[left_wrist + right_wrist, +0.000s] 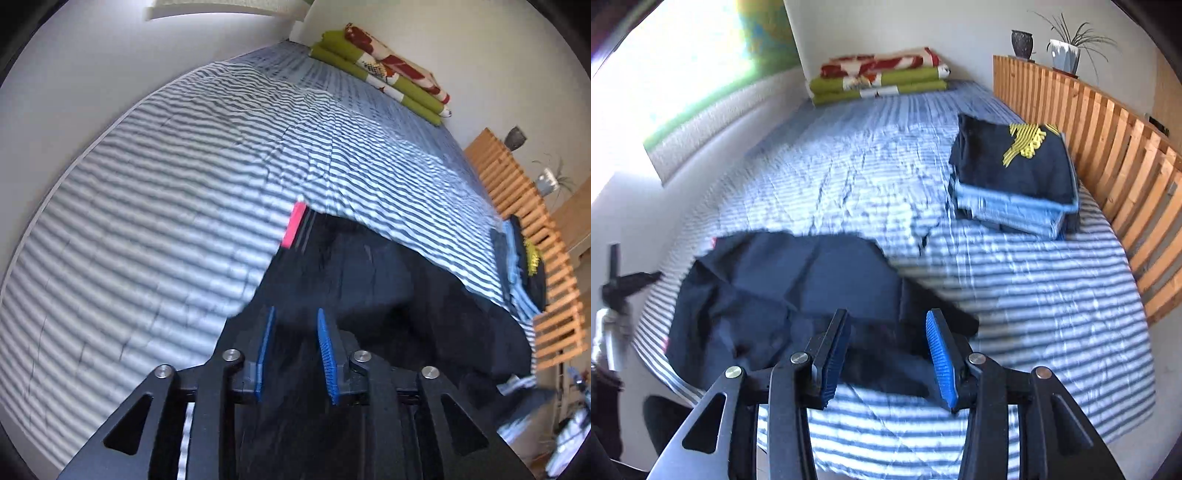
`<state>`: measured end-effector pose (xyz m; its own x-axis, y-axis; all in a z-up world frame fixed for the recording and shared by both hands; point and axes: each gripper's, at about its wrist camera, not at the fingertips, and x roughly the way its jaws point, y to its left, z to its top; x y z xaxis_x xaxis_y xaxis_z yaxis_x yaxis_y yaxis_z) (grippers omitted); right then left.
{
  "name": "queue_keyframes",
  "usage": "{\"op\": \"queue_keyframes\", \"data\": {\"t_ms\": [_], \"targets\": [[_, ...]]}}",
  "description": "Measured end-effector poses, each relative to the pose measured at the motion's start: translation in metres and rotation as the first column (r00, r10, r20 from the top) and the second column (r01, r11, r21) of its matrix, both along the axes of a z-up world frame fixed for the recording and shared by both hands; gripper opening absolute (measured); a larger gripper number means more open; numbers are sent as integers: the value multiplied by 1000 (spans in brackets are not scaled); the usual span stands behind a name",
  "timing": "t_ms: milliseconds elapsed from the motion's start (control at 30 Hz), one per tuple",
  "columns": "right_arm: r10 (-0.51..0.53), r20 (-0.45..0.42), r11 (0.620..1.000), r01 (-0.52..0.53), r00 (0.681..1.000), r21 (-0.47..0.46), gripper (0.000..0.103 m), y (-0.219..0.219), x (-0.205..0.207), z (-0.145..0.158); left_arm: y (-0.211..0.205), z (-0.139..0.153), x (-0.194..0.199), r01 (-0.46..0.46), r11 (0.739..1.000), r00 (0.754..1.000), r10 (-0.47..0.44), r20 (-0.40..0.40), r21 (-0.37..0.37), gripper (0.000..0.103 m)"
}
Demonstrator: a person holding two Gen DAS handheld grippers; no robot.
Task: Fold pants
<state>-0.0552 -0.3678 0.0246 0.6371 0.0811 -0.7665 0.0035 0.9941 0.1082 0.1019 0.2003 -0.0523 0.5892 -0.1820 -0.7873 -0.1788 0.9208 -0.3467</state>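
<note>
Here, nearest the right wrist camera, the right claw (888,356) stands released, its blue ribbed pads wide apart and nothing between them, poised over the near edge of the dark navy fabric pants (798,291). The pants lie crumpled and spread on the blue-and-white striped bed cover (1034,295), from about 6 o'clock out toward 9 o'clock in that view, with a small pink tag (294,225) at their far edge (clearer in the left wrist view). The left claw (295,354) is also released, its pads parted with a clear gap, and dark cloth lies beneath and ahead of it; whether the pads touch the cloth I cannot tell. Farther off, toward 2 o'clock in the right view, a stack of folded clothes (1015,184) rests on the cover, dark navy with a yellow print on top and light blue beneath, just beside the slatted wooden bed rail (1108,147). At 12 o'clock, against the wall, sits a folded green, red and cream blanket pile (882,77). A potted plant in a white pot (1065,51) and a dark vase (1022,42) stand on top of the rail.
</note>
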Motion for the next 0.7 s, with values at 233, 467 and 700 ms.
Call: {"op": "queue_keyframes", "data": {"t_ms": [233,467,700], "targets": [[11,-135,995,-24,991,-101,60,-16,93,-60,-26,-33,96,25,999,998,-23,-52,45,69],[142,-301,990,-131,943,56,60,-6,153,-131,-30,-84,159,2,999,989,-8,-145,-37,73],[254,-341,959,-282,905,-35,54,52,163,-154,-41,-102,179,-21,999,989,26,-145,36,58]]}}
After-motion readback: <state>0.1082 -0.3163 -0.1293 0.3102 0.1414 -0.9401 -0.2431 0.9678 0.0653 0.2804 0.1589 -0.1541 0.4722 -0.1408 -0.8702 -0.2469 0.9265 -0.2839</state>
